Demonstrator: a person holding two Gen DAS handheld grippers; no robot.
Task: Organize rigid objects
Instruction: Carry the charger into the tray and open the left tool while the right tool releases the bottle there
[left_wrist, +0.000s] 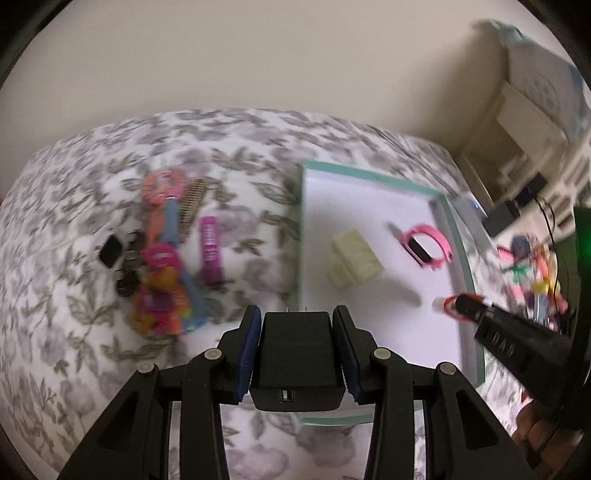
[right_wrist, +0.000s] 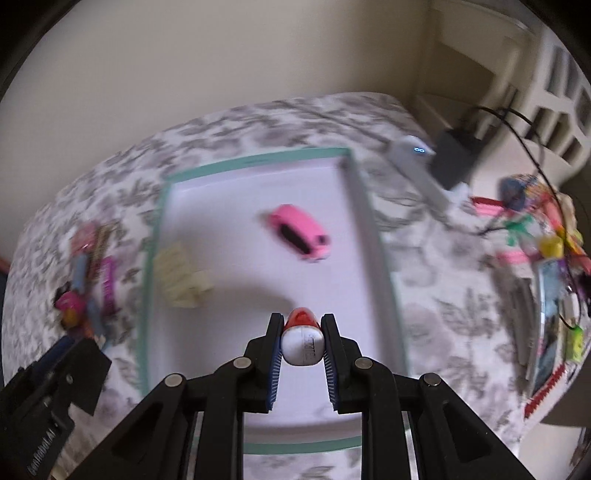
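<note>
I am mid-delivery, by my reading: my left gripper (left_wrist: 297, 354) pinches a black charger block (left_wrist: 295, 354) just off the tray's (left_wrist: 369, 173) left edge, and my right gripper (right_wrist: 302, 350) pinches a red-capped white tube (right_wrist: 303, 341) over the tray's near end. Next I would lower each over bare tray floor, clear of the pink watch (right_wrist: 297, 234) and cream block (right_wrist: 181, 275), then let go. The floral bedspread (left_wrist: 74, 295) carries the tray beside a plain wall, with unsorted toys (left_wrist: 162, 258) towards its left edge.
</note>
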